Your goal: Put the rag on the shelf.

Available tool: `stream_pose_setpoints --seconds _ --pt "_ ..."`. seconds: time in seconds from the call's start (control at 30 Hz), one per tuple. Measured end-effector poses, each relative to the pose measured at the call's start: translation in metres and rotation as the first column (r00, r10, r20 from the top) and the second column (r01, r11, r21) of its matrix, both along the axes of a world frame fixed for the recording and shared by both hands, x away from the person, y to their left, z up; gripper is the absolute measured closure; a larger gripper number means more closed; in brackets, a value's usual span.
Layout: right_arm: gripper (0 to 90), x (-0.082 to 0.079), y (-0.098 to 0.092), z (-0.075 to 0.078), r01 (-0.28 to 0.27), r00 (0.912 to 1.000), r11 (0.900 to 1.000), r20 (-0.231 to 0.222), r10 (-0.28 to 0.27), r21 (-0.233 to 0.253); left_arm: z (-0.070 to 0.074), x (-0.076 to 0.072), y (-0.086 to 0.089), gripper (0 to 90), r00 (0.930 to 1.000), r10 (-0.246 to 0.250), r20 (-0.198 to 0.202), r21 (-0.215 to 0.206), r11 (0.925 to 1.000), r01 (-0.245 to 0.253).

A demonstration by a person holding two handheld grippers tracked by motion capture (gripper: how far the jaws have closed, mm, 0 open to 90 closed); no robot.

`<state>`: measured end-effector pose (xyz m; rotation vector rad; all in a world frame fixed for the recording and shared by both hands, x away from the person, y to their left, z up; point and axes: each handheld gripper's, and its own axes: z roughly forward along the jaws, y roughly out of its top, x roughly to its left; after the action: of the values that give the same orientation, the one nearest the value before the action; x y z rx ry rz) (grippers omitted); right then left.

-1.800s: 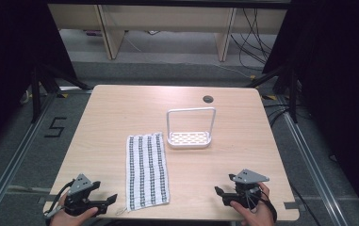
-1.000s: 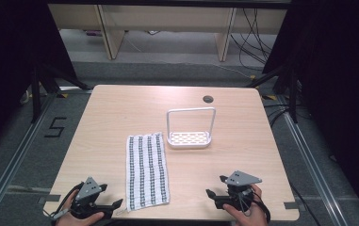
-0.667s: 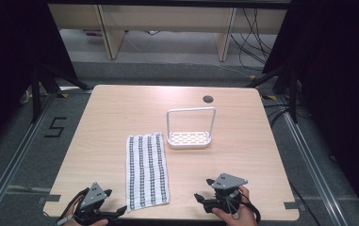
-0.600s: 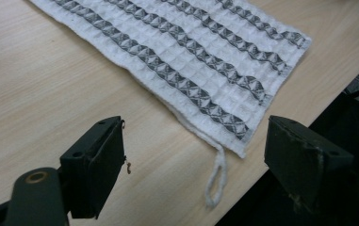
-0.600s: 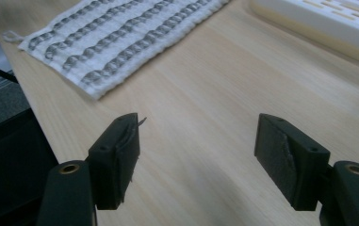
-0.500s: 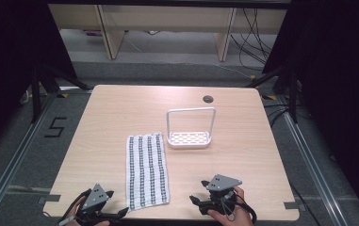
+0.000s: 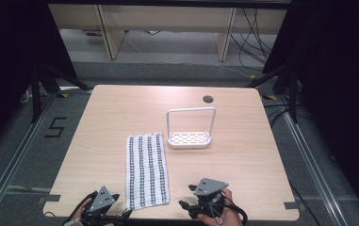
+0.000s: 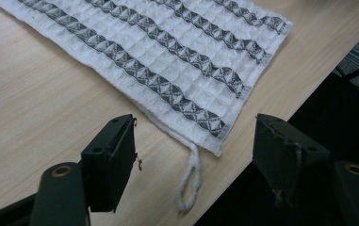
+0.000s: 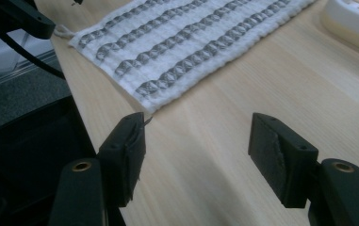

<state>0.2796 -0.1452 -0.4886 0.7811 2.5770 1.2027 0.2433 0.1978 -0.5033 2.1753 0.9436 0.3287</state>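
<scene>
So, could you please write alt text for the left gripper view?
The left tool, open, hovers at the near corner of a white towel with grey patterned stripes lying flat on a light wooden table. A small hanging loop trails from that corner near the table's edge.

A wooden table with a cloth and a small white rack

The table (image 7: 101,117) is light wood with a small dark round hole (image 7: 208,99) near its far edge. A white cloth with grey stripes (image 7: 147,169) lies flat near the front edge, and a little loop (image 8: 189,181) hangs off one corner. The white rack (image 7: 190,134) with a tall handle stands just beside the cloth's far corner.
</scene>
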Motion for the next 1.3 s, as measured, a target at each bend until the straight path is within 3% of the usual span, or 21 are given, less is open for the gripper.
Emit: stream_pose_setpoints --seconds 0.1,0.13,0.17,0.3,0.33,0.37,0.57,0.87,1.07,1.1,1.3 --pt "40.4 0.001 0.009 -0.001 -0.019 0.9998 1.000 -0.009 0.019 -0.007 -0.001 -0.001 -0.003 35.8 0.9998 -0.006 -0.020 -0.011 0.9999 0.005" --pt "41.3 0.001 0.012 -0.001 -0.031 0.9995 0.999 -0.002 0.031 -0.010 0.001 0.000 -0.001 36.8 0.9995 -0.022 -0.021 0.023 0.9995 0.022" --pt "42.1 0.002 0.015 -0.001 -0.041 0.9992 0.999 -0.005 0.041 -0.011 0.000 -0.001 -0.003 38.3 0.9998 -0.006 -0.021 0.004 1.0000 0.006" --pt "43.7 0.004 0.025 -0.002 -0.058 0.9983 0.998 -0.003 0.058 -0.022 -0.001 -0.002 -0.005 44.4 0.9994 -0.019 -0.030 0.010 0.9998 0.019" --pt "43.7 0.004 0.025 -0.002 -0.058 0.9983 0.998 -0.003 0.058 -0.022 0.000 -0.001 -0.005 44.4 0.9990 -0.039 -0.024 0.054 0.9977 0.040" --pt "45.3 0.006 0.029 -0.003 -0.064 0.9979 0.998 -0.008 0.064 -0.024 0.000 -0.001 -0.006 45.8 0.9987 -0.047 -0.019 0.067 0.9966 0.048" --pt "47.4 0.009 0.040 -0.008 -0.074 0.9970 0.996 -0.026 0.073 -0.052 -0.002 0.001 -0.008 48.8 0.9992 -0.025 -0.033 0.050 0.9984 0.026" --pt "51.2 0.012 0.050 -0.010 -0.098 0.9950 0.993 -0.026 0.096 -0.068 -0.001 0.003 -0.009 50.0 0.9993 -0.023 -0.030 0.065 0.9976 0.025" --pt "52.7 0.014 0.054 -0.011 -0.104 0.9944 0.992 -0.027 0.102 -0.070 -0.004 0.005 -0.014 52.6 0.9985 -0.043 -0.032 0.082 0.9956 0.046" --pt "53.4 0.013 0.056 -0.014 -0.096 0.9951 0.994 -0.028 0.094 -0.052 -0.004 0.006 -0.015 53.3 0.9984 -0.048 -0.029 0.084 0.9952 0.050" --pt "56.6 0.017 0.062 -0.017 -0.100 0.9949 0.992 -0.022 0.098 -0.074 -0.005 0.006 -0.017 58.6 0.9980 -0.059 -0.022 0.101 0.9930 0.061"
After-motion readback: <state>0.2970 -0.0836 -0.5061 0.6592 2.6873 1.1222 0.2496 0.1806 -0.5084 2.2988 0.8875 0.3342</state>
